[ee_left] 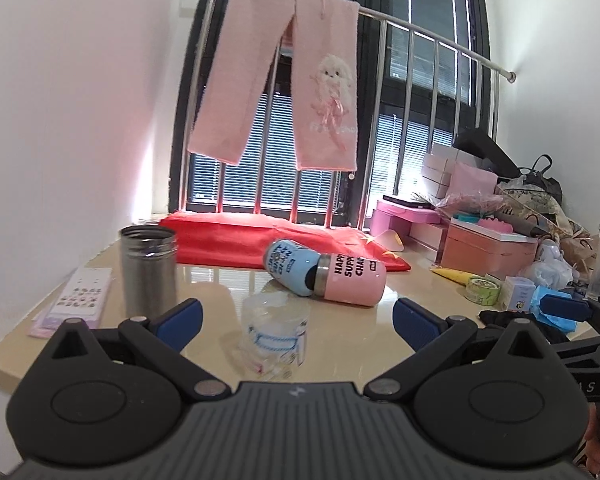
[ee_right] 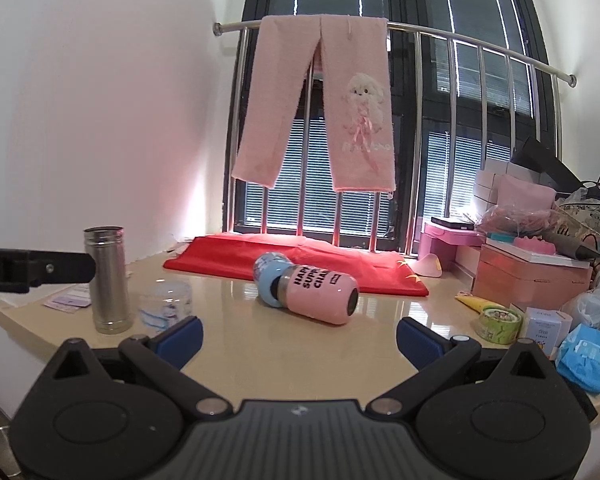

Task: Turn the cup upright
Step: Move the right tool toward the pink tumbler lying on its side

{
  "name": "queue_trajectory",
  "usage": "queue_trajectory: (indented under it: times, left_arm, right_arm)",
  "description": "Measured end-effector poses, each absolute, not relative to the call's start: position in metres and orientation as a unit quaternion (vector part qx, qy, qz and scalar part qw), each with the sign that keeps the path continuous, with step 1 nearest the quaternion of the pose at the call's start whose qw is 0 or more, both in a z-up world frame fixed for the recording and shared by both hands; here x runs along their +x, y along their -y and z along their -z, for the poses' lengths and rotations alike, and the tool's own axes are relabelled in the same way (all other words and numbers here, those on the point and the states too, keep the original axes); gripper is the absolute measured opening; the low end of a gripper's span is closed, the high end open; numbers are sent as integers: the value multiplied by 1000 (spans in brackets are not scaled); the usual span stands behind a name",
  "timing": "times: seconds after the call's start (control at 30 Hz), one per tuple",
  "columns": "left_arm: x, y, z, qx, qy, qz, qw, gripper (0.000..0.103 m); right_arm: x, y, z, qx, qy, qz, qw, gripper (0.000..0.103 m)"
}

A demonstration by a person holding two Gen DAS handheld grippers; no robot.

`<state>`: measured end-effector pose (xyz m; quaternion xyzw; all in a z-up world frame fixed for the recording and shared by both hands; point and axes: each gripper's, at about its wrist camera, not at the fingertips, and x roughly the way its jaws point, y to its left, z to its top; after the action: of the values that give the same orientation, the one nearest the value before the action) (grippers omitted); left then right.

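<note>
A pink cup with a blue lid (ee_left: 331,278) lies on its side on the beige table (ee_left: 228,280), in front of a red cloth; it also shows in the right wrist view (ee_right: 315,290). My left gripper (ee_left: 296,322) is open and empty, its blue pads either side of a clear plastic cup (ee_left: 274,334) that stands just ahead. My right gripper (ee_right: 300,340) is open and empty, a little short of the pink cup. The right gripper's fingers (ee_left: 567,308) show at the left view's right edge.
A steel flask (ee_left: 148,276) stands upright at the left, also in the right wrist view (ee_right: 108,280). A red cloth (ee_right: 300,260) lies by the window railing. Boxes, a tape roll (ee_right: 497,324) and a blue wipes pack (ee_right: 587,356) crowd the right side. Sticker sheets (ee_left: 80,296) lie at left.
</note>
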<state>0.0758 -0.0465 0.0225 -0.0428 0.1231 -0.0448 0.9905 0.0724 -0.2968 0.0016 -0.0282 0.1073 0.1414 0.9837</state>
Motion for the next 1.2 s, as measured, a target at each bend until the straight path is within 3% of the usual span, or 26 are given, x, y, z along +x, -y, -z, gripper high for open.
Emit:
queue_trajectory:
  times: [0.67,0.97,1.2]
  left_arm:
    - [210,140,-54,46,-203,66,976,103]
    - [282,189,-62,208,-267,108,935,103]
    - [341,239,-41,394,-316,166,847,103]
  right_arm:
    - [198,371,-2,-47,-136,-160,976,103]
    - [245,394,8,-52,-153,-182,970,103]
    - [275,419,14,-46,-164,-188,967,103]
